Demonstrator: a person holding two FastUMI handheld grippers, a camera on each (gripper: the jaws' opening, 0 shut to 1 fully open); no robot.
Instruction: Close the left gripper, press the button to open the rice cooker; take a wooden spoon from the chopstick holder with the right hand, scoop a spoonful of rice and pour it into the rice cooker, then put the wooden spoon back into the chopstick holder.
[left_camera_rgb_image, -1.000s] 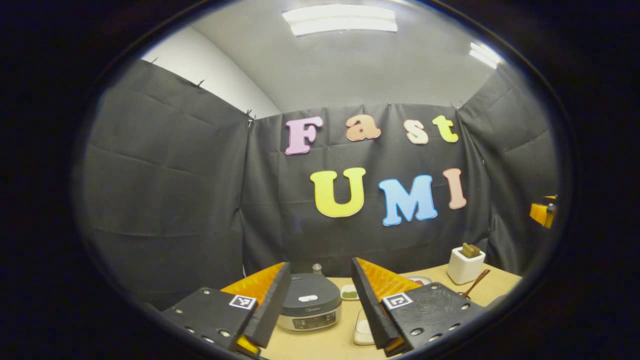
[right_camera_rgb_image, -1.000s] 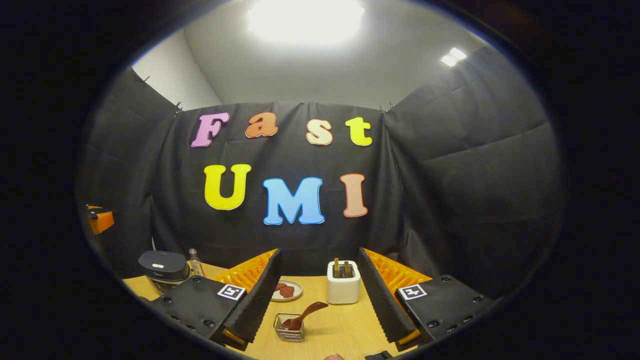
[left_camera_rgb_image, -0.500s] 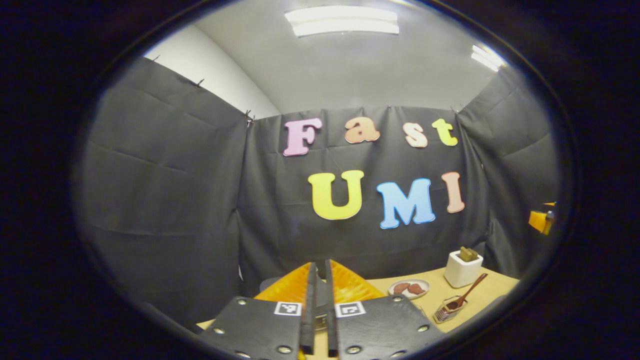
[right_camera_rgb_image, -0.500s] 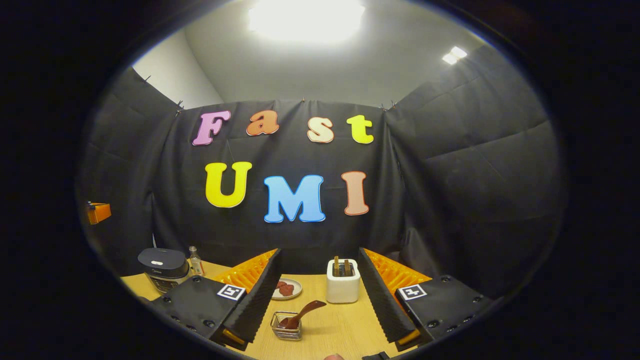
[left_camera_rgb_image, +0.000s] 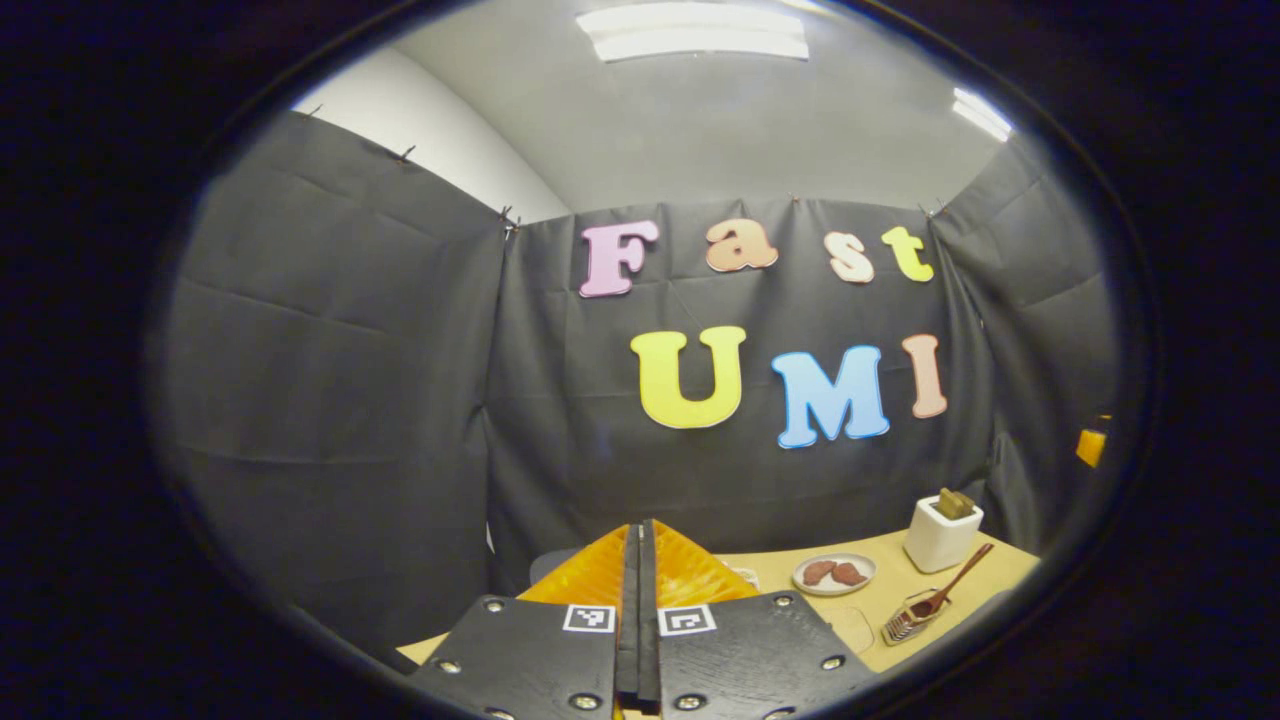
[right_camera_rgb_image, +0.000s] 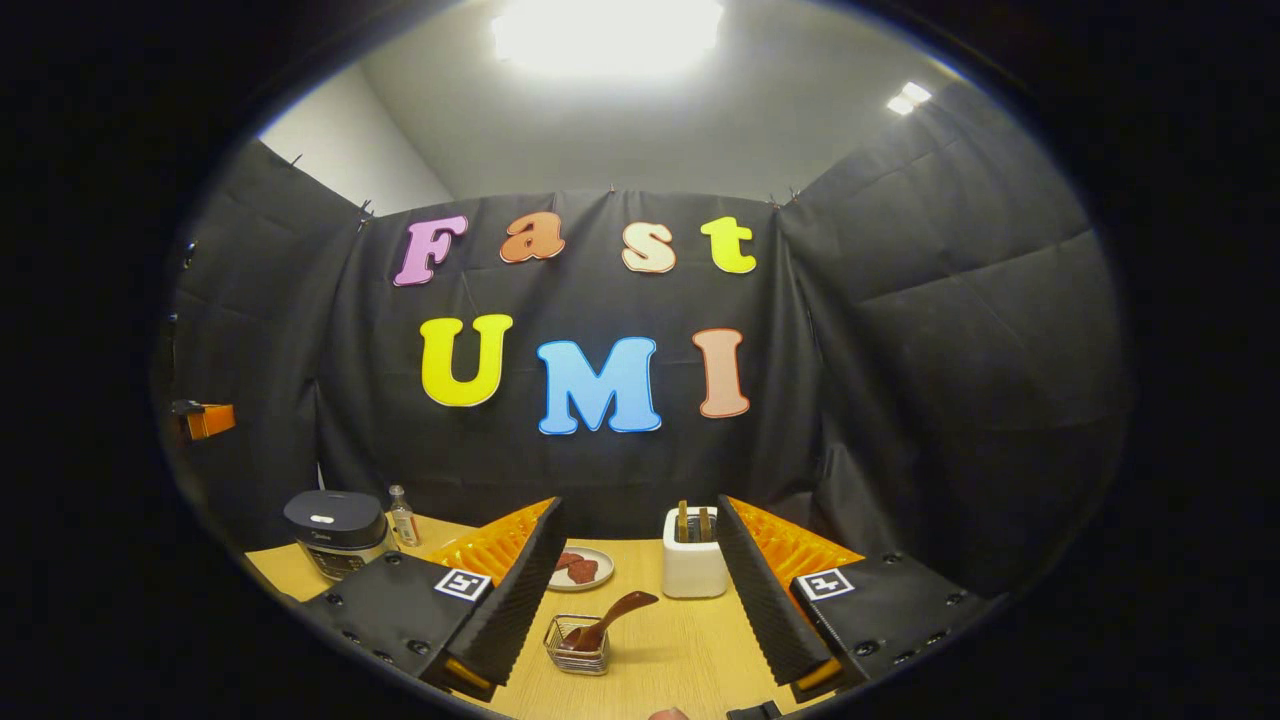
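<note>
The left gripper (left_camera_rgb_image: 637, 560) has its two fingers pressed together with nothing between them; each finger base carries one square black-and-white marker. The right gripper (right_camera_rgb_image: 640, 580) is spread wide and holds nothing, with one marker on each side too. Between its fingers, near on the wooden table (right_camera_rgb_image: 690, 650), sits one wire chopstick holder (right_camera_rgb_image: 577, 646) with one dark wooden spoon (right_camera_rgb_image: 610, 620) leaning out to the right. Behind are one plate (right_camera_rgb_image: 580, 570) and one white toaster (right_camera_rgb_image: 693, 552). Far left stands the closed rice cooker (right_camera_rgb_image: 334, 530), dark-lidded, its brand too small to read, with one small bottle (right_camera_rgb_image: 403, 516) just beside it.
</note>
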